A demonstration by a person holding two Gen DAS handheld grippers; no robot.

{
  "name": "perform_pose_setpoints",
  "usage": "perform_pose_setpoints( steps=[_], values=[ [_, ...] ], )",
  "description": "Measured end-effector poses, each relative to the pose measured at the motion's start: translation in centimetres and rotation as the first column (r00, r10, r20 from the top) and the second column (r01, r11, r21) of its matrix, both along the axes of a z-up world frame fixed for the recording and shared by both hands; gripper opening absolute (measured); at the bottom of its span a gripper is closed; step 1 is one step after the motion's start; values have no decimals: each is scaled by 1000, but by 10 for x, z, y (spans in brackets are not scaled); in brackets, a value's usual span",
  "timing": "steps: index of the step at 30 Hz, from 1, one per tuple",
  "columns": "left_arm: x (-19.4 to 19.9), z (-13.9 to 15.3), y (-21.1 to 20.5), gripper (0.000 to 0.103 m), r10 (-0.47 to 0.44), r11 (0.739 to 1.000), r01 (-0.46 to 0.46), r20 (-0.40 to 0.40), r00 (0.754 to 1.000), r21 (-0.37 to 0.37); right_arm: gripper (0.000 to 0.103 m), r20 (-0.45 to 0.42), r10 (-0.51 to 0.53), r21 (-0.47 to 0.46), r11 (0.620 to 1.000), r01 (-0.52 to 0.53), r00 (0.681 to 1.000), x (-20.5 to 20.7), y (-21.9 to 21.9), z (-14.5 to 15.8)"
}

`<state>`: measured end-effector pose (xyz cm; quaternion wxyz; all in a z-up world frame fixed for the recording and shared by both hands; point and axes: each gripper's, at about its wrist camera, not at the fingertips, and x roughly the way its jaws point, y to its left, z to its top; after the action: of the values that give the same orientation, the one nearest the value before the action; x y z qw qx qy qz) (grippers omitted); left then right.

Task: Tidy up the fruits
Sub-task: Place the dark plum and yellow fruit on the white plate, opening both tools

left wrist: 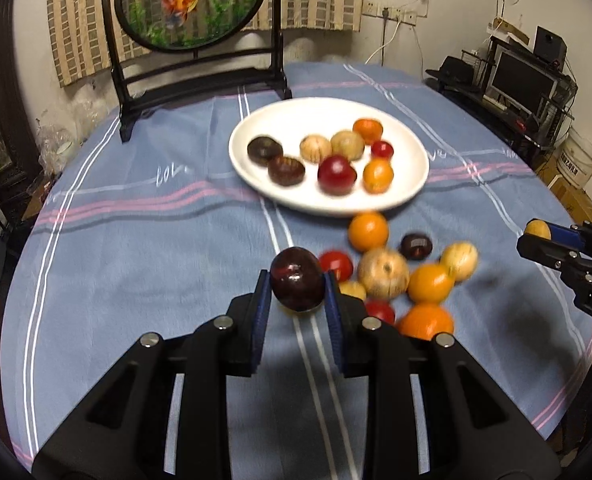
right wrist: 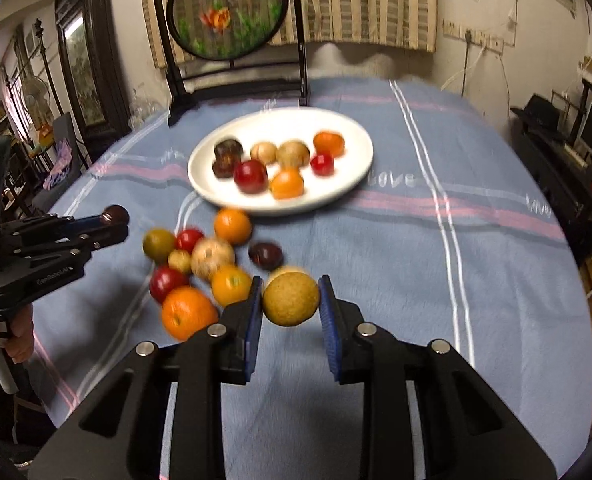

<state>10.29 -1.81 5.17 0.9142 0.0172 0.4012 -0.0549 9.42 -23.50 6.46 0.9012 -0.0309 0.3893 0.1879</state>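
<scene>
My left gripper (left wrist: 297,292) is shut on a dark plum (left wrist: 297,280), held above the blue cloth. In the right wrist view the left gripper (right wrist: 112,220) shows at the left edge with the dark plum (right wrist: 116,213) at its tip. My right gripper (right wrist: 291,304) is shut on a yellow-brown round fruit (right wrist: 291,299), also clear of the cloth. A white plate (left wrist: 280,120) at mid-table holds several fruits: dark, tan, red and orange ones. A loose pile of fruit (right wrist: 204,264) lies on the cloth between the grippers and the plate.
A round goldfish screen on a black stand (left wrist: 194,4) rises behind the plate at the table's far edge. The blue striped tablecloth (left wrist: 136,240) covers a round table. Dark shelves with a monitor (left wrist: 524,84) stand off to the right.
</scene>
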Motion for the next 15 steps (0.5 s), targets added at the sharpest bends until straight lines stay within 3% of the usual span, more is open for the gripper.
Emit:
perform_pose_setpoints(
  steps=[8,15],
  values=[
    [58,20,1,27,21,999,-19,47,999,-36,28,38,-9,125,992,5,999,64,15,26],
    [128,-7,2,27,60,998,-61,-16,998,-17,28,-44,-11,135,991,17,999,132,43,-1]
  ],
)
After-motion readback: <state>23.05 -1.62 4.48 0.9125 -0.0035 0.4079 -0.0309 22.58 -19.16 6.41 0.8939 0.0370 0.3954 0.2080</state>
